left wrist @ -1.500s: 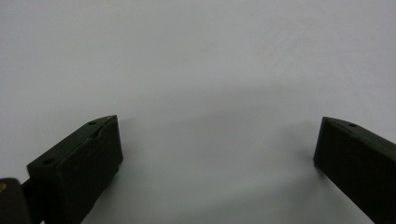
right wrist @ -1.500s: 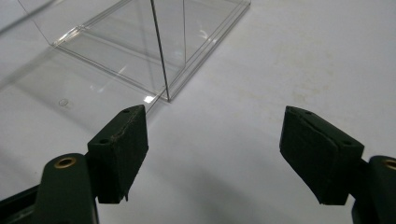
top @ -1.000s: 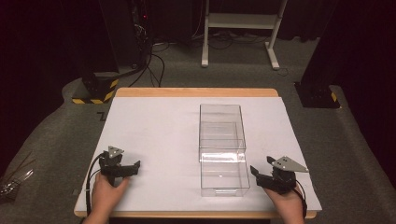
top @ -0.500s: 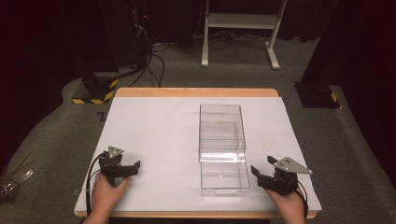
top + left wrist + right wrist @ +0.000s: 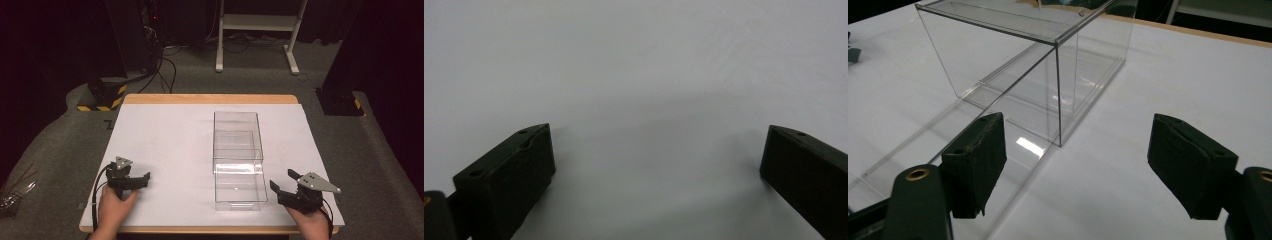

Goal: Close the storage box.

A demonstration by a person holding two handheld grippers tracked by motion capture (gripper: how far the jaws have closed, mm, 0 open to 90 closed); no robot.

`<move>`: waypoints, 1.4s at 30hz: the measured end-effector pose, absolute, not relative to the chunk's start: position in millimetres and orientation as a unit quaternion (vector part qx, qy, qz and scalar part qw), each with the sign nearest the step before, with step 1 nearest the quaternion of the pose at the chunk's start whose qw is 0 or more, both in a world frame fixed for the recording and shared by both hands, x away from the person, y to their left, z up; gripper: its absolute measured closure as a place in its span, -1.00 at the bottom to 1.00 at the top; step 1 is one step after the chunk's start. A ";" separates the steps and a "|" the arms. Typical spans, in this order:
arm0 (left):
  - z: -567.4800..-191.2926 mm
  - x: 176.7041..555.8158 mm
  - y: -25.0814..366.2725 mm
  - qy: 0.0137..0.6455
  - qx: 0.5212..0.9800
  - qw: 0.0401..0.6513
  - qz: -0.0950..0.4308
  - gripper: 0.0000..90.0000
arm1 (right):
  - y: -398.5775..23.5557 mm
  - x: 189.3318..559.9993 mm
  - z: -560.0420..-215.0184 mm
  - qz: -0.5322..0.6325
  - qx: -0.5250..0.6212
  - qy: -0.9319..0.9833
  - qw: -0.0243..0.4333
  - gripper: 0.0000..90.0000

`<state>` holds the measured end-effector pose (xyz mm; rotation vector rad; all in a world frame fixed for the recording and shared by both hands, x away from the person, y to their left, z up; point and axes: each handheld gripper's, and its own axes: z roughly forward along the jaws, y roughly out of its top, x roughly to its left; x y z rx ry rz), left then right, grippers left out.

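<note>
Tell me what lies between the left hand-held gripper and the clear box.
Nothing: in the high view, only bare white table cover lies between the left hand-held gripper and the clear box. The left gripper view shows plain white surface between its open jaws.

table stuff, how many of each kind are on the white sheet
clear plastic box: 1
clear drawer pulled partly out of it: 1
black grippers, left and right, both open: 2
total: 4
</note>
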<state>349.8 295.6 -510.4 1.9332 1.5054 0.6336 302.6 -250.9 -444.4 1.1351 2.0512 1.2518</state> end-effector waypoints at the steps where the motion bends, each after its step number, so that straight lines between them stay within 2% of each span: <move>1: -510.5 349.8 295.6 0.567 0.728 0.301 0.239 -0.97 | -250.8 301.2 -443.4 0.459 0.415 0.749 0.238 -0.48; 18: -510.5 349.7 295.5 0.567 0.728 0.301 0.239 -0.97 | -242.5 285.6 -432.4 0.484 0.393 0.748 0.229 -0.48; 42: -510.4 349.8 295.6 0.567 0.728 0.301 0.239 -0.97 | -227.4 265.9 -434.1 0.497 0.366 0.759 0.208 -0.48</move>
